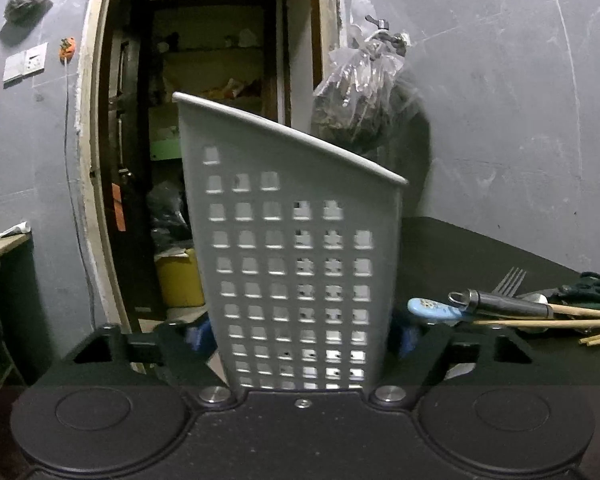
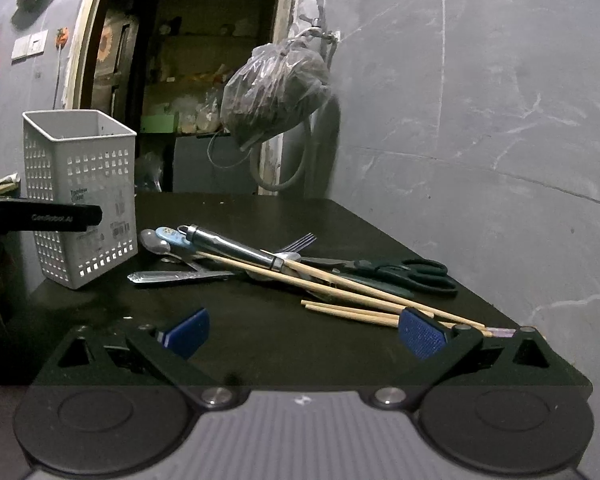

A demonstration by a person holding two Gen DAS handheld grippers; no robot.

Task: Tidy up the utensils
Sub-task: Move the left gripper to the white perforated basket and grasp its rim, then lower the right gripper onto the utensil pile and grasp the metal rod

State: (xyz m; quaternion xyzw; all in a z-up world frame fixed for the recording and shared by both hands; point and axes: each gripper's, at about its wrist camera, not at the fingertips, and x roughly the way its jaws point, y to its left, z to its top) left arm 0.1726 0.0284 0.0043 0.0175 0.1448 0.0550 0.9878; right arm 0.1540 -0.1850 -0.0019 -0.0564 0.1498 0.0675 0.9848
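Nearest the left wrist camera, the left gripper has its jaws clamped on the pale grey perforated plastic utensil holder, a blue pad pressed against each side wall; the holder leans in that view and fills the middle of it. In the right wrist view the right gripper has its jaws wide apart with nothing between them, low over the near part of the dark matte bench. The same holder stands at the bench's left side with a black finger across its front.

Just right of the holder lies a loose heap of utensils: pale wooden chopsticks reaching toward the right gripper's right pad, a steel-handled tool with a ring end, a light blue patterned handle, a metal spoon, a metal fork and dark green-handled scissors farthest right.

Beyond the bench rises a scuffed grey wall, from which a clear plastic bag of dark contents hangs. Left of it an open doorway shows dim cluttered shelves
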